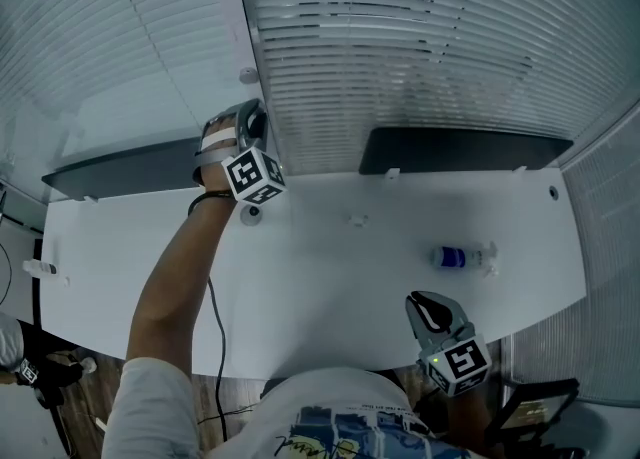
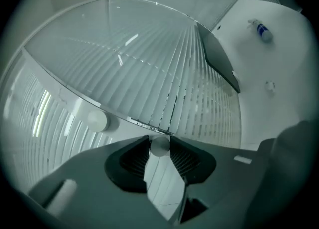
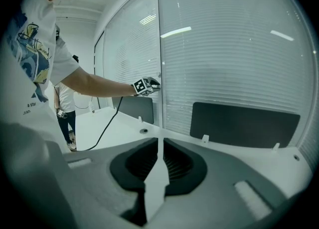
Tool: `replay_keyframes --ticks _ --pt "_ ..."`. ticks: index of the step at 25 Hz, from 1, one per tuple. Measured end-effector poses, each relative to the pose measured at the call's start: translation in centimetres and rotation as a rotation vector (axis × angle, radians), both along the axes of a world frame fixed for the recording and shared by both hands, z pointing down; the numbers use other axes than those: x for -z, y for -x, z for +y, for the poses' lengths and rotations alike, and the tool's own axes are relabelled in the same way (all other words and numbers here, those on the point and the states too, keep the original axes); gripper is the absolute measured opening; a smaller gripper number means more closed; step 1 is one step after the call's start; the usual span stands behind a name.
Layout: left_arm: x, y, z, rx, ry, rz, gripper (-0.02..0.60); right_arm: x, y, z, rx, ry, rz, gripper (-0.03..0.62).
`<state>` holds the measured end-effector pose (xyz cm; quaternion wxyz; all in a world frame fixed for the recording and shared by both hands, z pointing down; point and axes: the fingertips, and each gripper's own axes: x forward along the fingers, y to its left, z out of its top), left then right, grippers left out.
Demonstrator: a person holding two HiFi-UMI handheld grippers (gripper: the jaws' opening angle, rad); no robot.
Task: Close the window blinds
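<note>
While L hand-held gripper (image 2: 159, 139) seemingly pinches white knob (image 2: 160, 147) at blinds (image 2: 149, 81), R hand-held gripper (image 3: 159, 145) rests shut near bottle (image 1: 462, 258).

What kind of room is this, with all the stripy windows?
Probably an office or meeting room: slatted blinds hang at big windows, a long white desk runs beneath them, and dark screens stand along its far edge.

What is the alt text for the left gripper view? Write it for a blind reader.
The left gripper closes its fingers on a small round white knob before window blinds whose slats fan out above. At upper right, a white desk holds a dark panel and a small bottle.
</note>
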<state>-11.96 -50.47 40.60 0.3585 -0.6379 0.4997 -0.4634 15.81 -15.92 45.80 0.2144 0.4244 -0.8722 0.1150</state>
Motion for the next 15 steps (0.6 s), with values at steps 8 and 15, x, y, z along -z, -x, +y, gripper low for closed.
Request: replay_keyframes --ticks 8,15 --pt "0.4 0.4 0.0 0.058 0.029 0.336 0.129 0.2 0.0 -0.1 -0.005 0.004 0.000 0.023" --pt "0.9 1.2 -0.1 0.141 0.057 0.751 0.127 0.1 -0.4 -0.3 -0.011 0.002 -0.002 0.023"
